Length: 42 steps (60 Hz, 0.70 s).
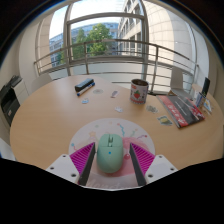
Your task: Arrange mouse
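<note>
While the gripper [110, 160] hangs over the near edge of the table [60, 120], a mouse [110, 152] sits between its pink pads [82, 158]. Both pads seem to press its sides. A cup [139, 91] stands far right.

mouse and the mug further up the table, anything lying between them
In the gripper view, the mouse sits between the claw's pink pads. Between it and the mug the wooden table is nearly bare, apart from a small scrap.
</note>
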{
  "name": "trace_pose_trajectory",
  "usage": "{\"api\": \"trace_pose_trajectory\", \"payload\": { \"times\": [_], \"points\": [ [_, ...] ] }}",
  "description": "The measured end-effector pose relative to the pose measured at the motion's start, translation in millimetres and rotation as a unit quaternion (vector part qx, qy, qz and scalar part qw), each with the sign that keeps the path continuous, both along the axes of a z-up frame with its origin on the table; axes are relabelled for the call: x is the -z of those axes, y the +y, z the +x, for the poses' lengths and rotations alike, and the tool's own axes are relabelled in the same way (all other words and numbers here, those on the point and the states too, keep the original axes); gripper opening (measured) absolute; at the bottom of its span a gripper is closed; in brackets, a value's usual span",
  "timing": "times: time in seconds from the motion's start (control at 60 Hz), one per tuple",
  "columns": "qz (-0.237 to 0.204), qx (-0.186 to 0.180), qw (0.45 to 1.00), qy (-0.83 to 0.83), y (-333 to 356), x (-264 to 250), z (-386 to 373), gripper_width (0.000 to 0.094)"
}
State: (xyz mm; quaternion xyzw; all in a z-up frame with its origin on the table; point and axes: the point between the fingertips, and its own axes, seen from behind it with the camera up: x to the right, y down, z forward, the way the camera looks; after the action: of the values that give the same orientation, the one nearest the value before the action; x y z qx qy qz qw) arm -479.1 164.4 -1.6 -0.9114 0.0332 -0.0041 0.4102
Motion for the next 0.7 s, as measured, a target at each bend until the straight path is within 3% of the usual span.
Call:
{"api": "trace_pose_trajectory", "payload": {
  "times": [0.05,0.1,0.167,0.45,0.7],
  "points": [
    [0.004,0.001,1.000,-0.007,-5,-11,0,0.0867],
    [0.010,0.007,1.000,-0.011,-12,-24,2,0.0821],
    [0.021,0.018,0.999,-0.018,-25,-48,1,0.0858],
    [0.081,0.032,0.995,-0.049,-113,-152,-18,0.0854],
    [0.086,0.021,0.993,-0.071,-209,-187,-40,0.0848]
  ]
}}
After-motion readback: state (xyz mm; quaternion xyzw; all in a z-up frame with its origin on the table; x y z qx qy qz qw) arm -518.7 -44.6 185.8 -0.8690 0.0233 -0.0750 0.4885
